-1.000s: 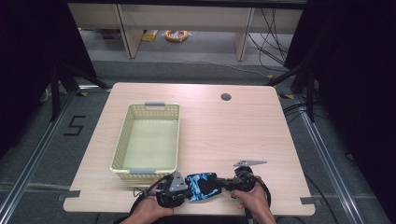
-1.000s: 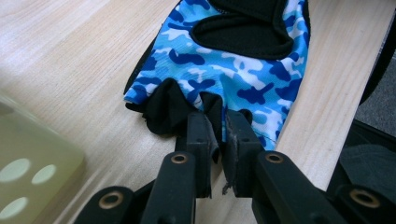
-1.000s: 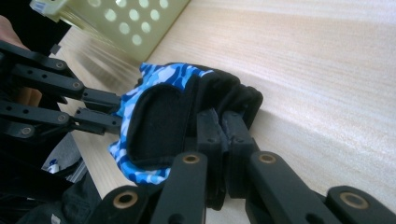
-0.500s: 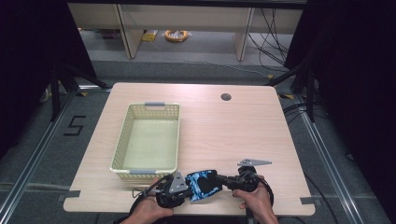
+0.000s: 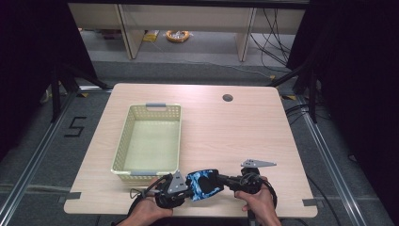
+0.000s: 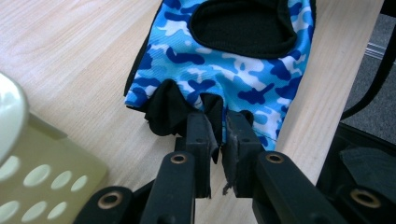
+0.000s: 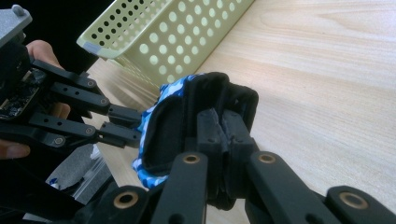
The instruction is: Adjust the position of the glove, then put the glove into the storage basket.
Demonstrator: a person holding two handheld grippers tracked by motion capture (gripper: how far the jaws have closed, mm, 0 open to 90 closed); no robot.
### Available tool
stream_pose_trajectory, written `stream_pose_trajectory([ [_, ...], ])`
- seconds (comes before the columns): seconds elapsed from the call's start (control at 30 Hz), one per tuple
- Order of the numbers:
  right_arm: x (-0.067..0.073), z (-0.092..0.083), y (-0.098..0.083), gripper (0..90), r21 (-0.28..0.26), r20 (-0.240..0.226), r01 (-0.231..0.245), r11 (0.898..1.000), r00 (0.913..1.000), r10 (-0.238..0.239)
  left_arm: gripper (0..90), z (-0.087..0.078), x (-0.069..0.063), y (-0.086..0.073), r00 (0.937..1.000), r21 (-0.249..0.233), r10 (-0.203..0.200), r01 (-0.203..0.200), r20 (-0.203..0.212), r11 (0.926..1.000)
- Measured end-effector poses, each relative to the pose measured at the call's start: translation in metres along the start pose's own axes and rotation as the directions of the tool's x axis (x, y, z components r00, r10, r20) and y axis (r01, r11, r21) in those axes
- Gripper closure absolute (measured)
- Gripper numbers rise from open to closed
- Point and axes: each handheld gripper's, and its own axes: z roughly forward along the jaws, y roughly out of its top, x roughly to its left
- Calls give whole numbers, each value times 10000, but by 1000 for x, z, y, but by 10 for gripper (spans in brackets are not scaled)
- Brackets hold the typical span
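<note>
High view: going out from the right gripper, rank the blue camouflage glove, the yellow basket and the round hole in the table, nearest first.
From the right gripper:
1. Glove, clamped in it, near the table's front edge.
2. Basket, to the left.
3. Hole, far side of the table.

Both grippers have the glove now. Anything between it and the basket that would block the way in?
Nothing visible on the table between them. The glove hangs between the left gripper and right gripper, just past the basket's near right corner. Only the basket's near wall has to be cleared, so the glove likely needs lifting over its rim.
</note>
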Motion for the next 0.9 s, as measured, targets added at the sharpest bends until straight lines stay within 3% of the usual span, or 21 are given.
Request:
stream_pose_trajectory([
  [0.03,1,0,0,879,45,-67,17,10000,10000,-16,810,-1,1,0,9999,66,96,-95,-75,9999],
  [0.07,2,-1,1,879,67,-56,-41,10000,10000,41,810,-2,0,1,9999,25,-92,92,-65,10000],
  [0.1,-1,-1,2,879,-111,177,486,9988,9987,-484,809,-3,1,2,10000,31,-1,1,4,10000],
  [0.13,0,-1,3,879,-110,100,367,9993,9993,-366,809,-4,2,3,9999,11,78,-78,-93,10000],
  [0.17,2,-1,3,879,-116,49,147,9998,9999,-147,809,-5,0,4,9998,-118,-186,187,43,9998],
  [0.2,1,-2,5,879,-199,-1,404,9990,9992,-404,809,-6,2,5,10000,-23,-53,53,-81,10000],
  [0.27,3,-4,6,879,-251,75,338,9991,9994,-336,809,-10,2,8,9999,-93,-67,66,-95,9999],
  [0.3,7,-6,6,879,-213,74,13,9998,10000,-11,809,-11,2,9,10000,-124,-14,13,-94,9999],
  [0.37,4,-6,7,879,-425,69,438,9981,9990,-436,809,-14,2,12,10000,-251,-28,27,-13,9997],
  [0.43,9,-9,8,879,-357,-181,17,9994,9998,-24,809,-18,3,14,10000,-230,14,-16,-59,9997],
  [0.47,7,-9,9,879,-401,12,390,9984,9992,-390,808,-20,3,15,9999,-181,-41,39,-92,9998],
  [0.53,8,-10,10,879,-554,81,544,9970,9985,-541,808,-25,4,18,9999,-217,32,-34,-99,9998],
  [0.57,10,-10,10,879,-555,-92,460,9974,9989,-466,809,-28,4,20,9998,-189,108,-110,-141,9998],
  [0.63,16,-12,11,879,-561,11,256,9981,9997,-256,808,-33,5,23,9993,-159,347,-349,-158,9993],
  [0.7,20,-13,15,879,-709,-103,451,9965,9989,-459,808,-37,6,24,9996,-199,128,-133,-244,9997],
  [0.73,22,-12,17,879,-619,-144,244,9978,9996,-253,808,-39,7,25,9995,-254,74,-81,-295,9996],
  [0.8,26,-12,23,879,-639,-307,336,9974,9989,-357,808,-44,11,26,9992,-299,106,-118,-388,9995],
  [0.83,26,-11,27,879,-670,-111,739,9950,9971,-748,808,-46,13,26,9989,-333,143,-158,-453,9993],
  [0.9,32,-10,35,879,-756,-202,947,9926,9951,-965,807,-51,17,28,9986,-470,-5,-19,-525,9989],
])
